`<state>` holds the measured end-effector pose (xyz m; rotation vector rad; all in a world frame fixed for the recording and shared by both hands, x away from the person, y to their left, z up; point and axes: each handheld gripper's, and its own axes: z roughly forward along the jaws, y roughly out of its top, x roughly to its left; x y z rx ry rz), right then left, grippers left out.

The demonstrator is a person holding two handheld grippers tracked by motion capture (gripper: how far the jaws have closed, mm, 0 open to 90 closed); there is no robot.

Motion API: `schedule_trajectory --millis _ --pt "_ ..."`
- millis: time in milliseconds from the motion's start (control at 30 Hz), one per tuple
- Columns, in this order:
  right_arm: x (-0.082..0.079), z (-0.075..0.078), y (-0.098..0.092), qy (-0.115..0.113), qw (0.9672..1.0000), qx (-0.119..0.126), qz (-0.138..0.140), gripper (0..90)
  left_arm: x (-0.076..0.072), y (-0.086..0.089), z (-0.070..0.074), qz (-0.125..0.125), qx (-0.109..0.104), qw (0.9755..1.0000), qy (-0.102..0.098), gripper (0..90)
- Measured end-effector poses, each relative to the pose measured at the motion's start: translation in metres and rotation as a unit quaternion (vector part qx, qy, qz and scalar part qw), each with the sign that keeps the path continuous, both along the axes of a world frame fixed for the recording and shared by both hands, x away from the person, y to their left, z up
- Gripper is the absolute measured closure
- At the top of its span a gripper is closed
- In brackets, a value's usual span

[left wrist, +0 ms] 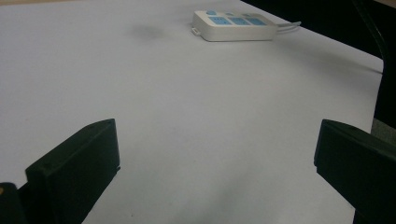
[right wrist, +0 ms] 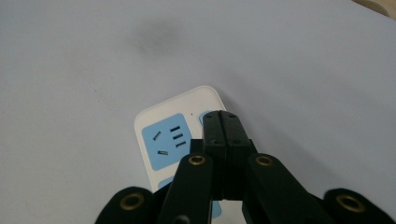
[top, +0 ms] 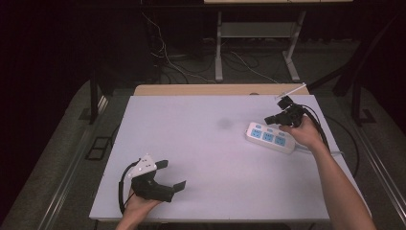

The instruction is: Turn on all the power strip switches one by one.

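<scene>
Overhead, left gripper [top: 172, 176] spread on table [top: 201, 143], right gripper [right wrist: 221, 116] pressed together, tips poised over power strip [right wrist: 168, 140] button end, contact unclear.

Lab or recording studio: black curtains [top: 57, 43] all round, loose cables [top: 177, 62] on grey floor, bare white counter [top: 201, 158], metal desk legs [top: 219, 48] behind.

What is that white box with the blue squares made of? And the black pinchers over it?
The power strip looks like smooth white plastic with blue socket faces; its rounded moulded corners suggest that. The right gripper, its jaws pressed together, looks like matte black plastic fastened with brass-coloured rivets, though the jaws could be coated metal.
</scene>
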<state>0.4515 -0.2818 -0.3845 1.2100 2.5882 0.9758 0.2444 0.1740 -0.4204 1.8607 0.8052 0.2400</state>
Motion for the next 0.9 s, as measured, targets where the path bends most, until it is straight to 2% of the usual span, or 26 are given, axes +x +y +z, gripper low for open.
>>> schedule_trajectory --millis 400,900 --pt "0.008 -0.008 0.018 0.010 0.9999 -0.007 0.011 90.0 0.000 0.001 0.000 0.000 -0.002 1.0000 -0.001 0.0" --pt "0.014 -0.022 0.026 0.018 0.9998 -0.011 0.008 90.0 0.000 0.001 0.000 -0.001 -0.002 1.0000 -0.001 0.0"
